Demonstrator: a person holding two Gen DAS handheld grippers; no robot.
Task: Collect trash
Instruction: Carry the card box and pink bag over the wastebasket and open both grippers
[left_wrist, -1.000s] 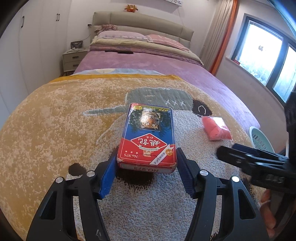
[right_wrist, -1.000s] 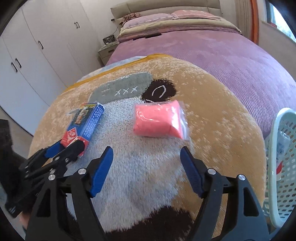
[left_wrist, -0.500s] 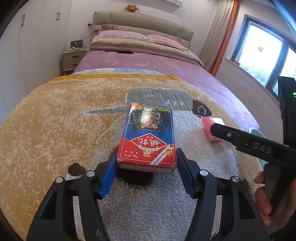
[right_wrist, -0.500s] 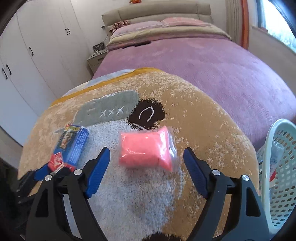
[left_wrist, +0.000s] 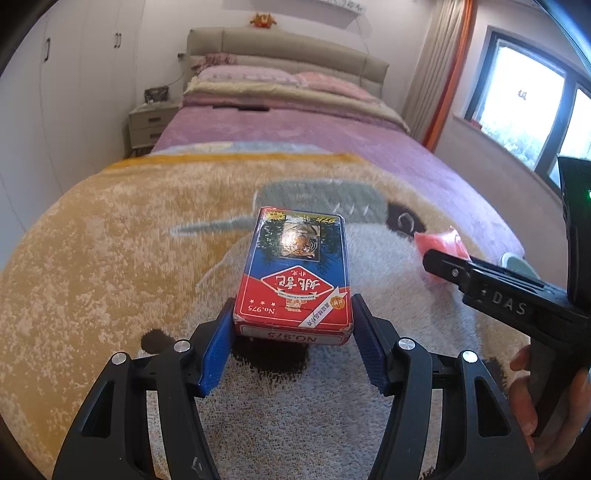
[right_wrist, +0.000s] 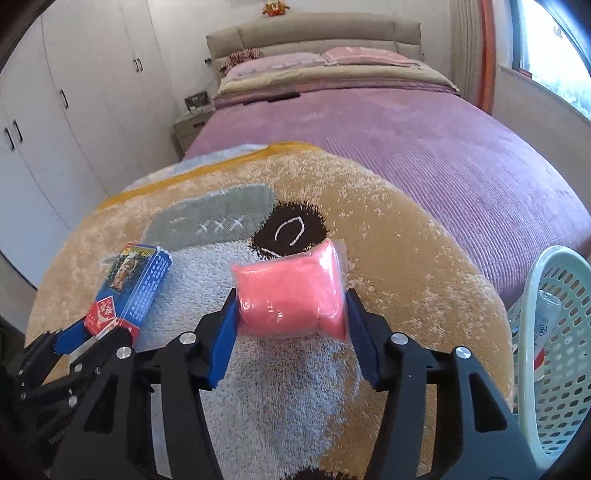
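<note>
A red and blue playing-card box sits between the blue pads of my left gripper, which is shut on it just above the tan blanket. The box also shows in the right wrist view. A pink packet in clear wrap is squeezed between the pads of my right gripper, which is shut on it. The packet also shows at the right of the left wrist view, behind the right gripper's finger.
A pale green plastic basket with a bottle inside stands at the right, off the bed's edge. The purple bedspread runs back to the pillows and headboard. White wardrobes and a nightstand are at the left.
My right gripper moved forward over the pink packet and closed on it, bunching it. My left gripper stayed shut on the card box, which looks slightly raised.
</note>
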